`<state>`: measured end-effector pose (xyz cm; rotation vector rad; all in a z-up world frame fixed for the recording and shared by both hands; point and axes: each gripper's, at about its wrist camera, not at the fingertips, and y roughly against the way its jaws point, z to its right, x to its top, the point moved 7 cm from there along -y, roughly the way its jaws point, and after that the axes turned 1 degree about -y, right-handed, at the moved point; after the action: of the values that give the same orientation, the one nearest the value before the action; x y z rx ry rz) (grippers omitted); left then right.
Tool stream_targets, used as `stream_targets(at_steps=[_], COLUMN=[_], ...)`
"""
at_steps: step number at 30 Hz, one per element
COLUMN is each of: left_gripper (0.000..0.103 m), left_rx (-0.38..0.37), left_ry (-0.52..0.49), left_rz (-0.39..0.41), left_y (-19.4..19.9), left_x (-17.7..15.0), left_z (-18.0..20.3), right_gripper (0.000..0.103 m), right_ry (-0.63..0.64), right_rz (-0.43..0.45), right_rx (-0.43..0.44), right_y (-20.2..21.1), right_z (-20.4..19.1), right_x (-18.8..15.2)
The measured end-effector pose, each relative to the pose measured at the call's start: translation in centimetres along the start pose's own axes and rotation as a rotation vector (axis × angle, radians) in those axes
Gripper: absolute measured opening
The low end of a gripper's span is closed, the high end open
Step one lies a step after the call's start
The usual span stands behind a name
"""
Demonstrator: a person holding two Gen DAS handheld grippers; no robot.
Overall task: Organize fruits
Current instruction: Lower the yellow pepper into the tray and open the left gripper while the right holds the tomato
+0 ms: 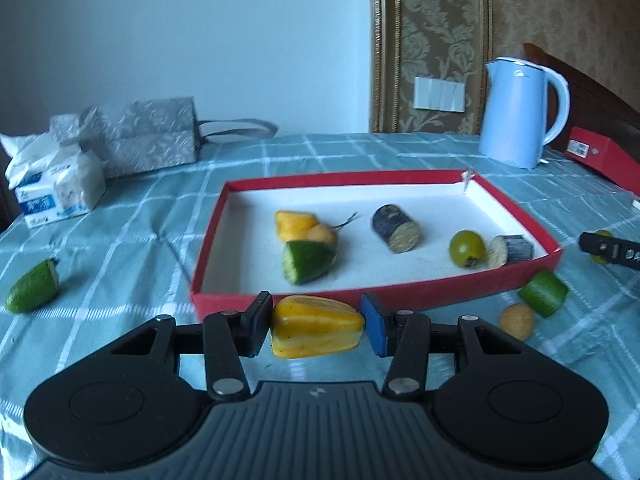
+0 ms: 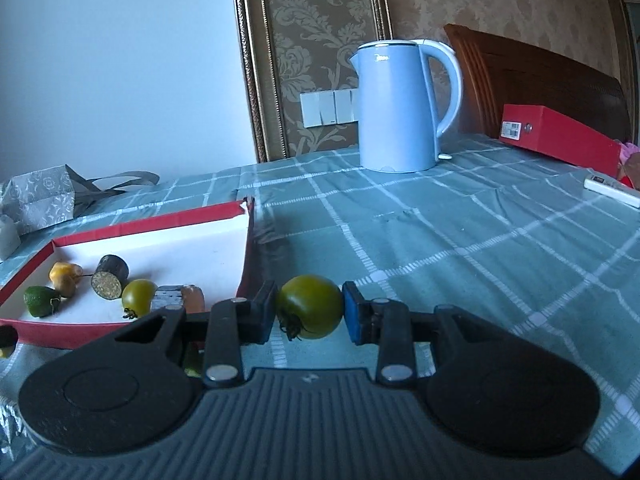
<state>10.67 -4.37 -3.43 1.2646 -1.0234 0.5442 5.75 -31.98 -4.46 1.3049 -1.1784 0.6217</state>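
Note:
My left gripper is shut on a yellow pepper piece, held just in front of the near wall of the red tray. The tray holds a yellow piece, a green cucumber piece, two dark eggplant pieces, and a green tomato. My right gripper is shut on a green tomato, to the right of the tray. The right gripper's tip shows at the right edge of the left wrist view.
A cucumber piece lies left of the tray; another cucumber piece and a small yellow ball lie to its right. A blue kettle, a red box, a remote, a tissue pack and a grey bag stand further back.

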Motion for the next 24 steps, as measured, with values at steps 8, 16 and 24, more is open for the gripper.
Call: stream_targets(at_steps=[8, 16, 24], left_gripper=[0.048, 0.048, 0.048], left_rx=[-0.013, -0.004, 0.001], left_ry=[-0.031, 0.053, 0.032], left_rz=[0.045, -0.027, -0.037], left_y=[-0.5, -5.7, -8.8], left_x=[3.3, 5.5, 5.7], left_z=[1.1, -0.4, 0.9], right_gripper=[0.032, 0.032, 0.032], right_ry=[-0.007, -0.005, -0.006], right_rz=[0.013, 0.003, -0.008], right_rx=[0.002, 0.007, 0.017], right_y=[0.3, 0.2, -0.1], right_z=[0.0, -0.1, -0.1], right_x=[0.0, 0.0, -0.1])
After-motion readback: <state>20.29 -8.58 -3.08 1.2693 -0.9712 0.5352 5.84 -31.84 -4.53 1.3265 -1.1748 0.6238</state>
